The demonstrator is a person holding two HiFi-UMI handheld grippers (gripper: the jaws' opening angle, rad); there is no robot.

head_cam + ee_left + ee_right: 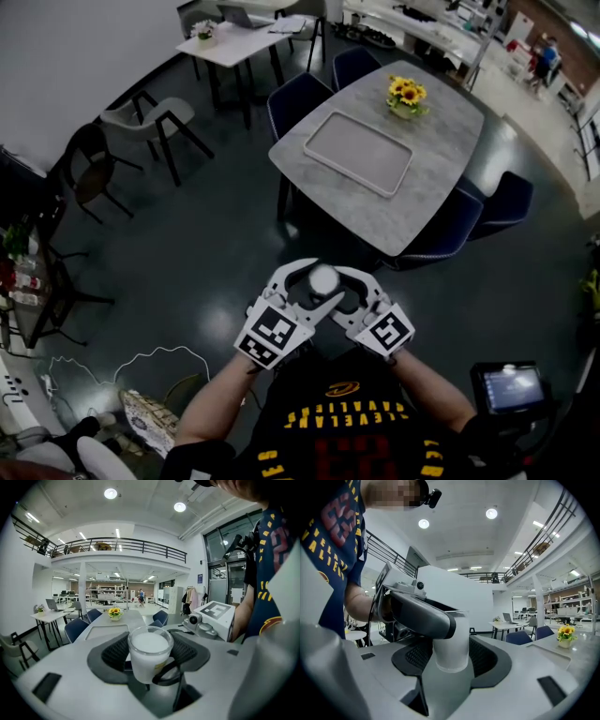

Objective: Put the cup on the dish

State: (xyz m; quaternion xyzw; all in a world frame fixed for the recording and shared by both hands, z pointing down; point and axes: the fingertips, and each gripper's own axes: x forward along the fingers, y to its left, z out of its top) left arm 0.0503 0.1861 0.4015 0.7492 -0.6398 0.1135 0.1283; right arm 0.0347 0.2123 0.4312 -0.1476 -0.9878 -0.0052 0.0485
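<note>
Head view, claws [317,292] clamp cup [323,278], chairs [448,231] fronting table [441,155], tray [358,152], flowers [406,94]

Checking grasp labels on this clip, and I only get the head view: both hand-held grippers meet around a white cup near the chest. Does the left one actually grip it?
Observer: Yes. In the left gripper view the cup stands between the pads of the left hand-held gripper, touching both.
Operator: And the right one?
Observer: In the right gripper view the cup also stands between the pads of the right hand-held gripper, seemingly touching both. A left jaw crosses in front of it.
Operator: Any marking on the cup?
Observer: The left gripper view shows a small yellowish mark low on its wall.
</note>
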